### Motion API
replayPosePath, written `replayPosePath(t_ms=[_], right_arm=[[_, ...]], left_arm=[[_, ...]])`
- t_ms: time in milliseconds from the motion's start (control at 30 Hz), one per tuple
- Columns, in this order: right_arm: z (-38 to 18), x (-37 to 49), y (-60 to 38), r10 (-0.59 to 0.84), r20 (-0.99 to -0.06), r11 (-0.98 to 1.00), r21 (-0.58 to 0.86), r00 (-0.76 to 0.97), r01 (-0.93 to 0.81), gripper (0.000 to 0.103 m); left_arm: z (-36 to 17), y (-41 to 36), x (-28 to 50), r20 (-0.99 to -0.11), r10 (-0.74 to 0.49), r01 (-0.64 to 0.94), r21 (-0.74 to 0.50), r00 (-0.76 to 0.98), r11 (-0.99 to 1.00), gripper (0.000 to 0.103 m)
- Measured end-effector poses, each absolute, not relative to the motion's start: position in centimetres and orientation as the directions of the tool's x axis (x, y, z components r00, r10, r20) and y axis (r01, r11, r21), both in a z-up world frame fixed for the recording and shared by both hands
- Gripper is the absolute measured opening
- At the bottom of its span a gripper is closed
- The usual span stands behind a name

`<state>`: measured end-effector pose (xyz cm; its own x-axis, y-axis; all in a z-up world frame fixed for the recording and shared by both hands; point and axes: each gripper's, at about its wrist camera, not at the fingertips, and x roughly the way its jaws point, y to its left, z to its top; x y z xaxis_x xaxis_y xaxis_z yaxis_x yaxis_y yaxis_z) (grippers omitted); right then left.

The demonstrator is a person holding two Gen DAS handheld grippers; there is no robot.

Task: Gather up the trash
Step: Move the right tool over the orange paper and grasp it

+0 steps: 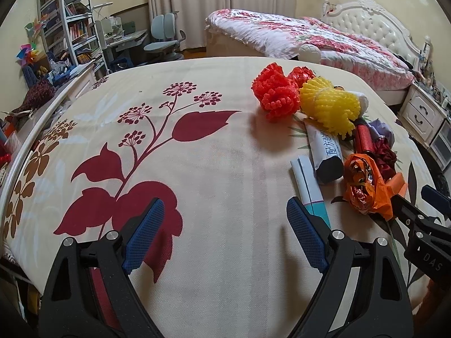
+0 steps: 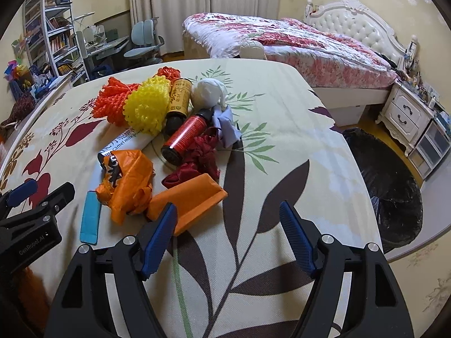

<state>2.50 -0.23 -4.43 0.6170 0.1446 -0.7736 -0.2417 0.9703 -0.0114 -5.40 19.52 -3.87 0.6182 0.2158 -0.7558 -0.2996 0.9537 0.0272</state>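
Right hand-held gripper [image 2: 228,236] hovers released and empty over a bench [image 2: 282,129] draped in a leaf-print cloth, its left pad just beside a folded orange paper [image 2: 186,205]. That piece lies immediately forward and left of it, long axis running from near left up to far right, across the jaw line. Left hand-held gripper [image 1: 225,233], also spread wide and holding nothing, faces bare cloth, with the heap well to its right. Behind the paper sit a crumpled orange bag [image 2: 126,186], 2 bottles and foam nets. A black-lined bin [image 2: 394,191] waits on the floor to the right, so the right hand looks better placed.
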Motion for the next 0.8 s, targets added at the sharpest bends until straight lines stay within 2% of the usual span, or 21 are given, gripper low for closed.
replayPosePath(t_ms=[267, 800], right_arm=[[-3.3, 3.4, 0.5, 0.176, -0.747, 0.971, 0.023, 0.642, -0.239, 0.073], [-4.8, 2.5, -0.7, 0.141, -0.778, 0.974, -0.003, 0.613, -0.227, 0.073]], left_arm=[[-3.9, 19.6, -5.5, -0.757, 0.218, -0.301, 0.03, 0.616, 0.953, 0.086], [-3.9, 18.8, -5.5, -0.76, 0.208, -0.287, 0.029, 0.616, 0.958, 0.086]])
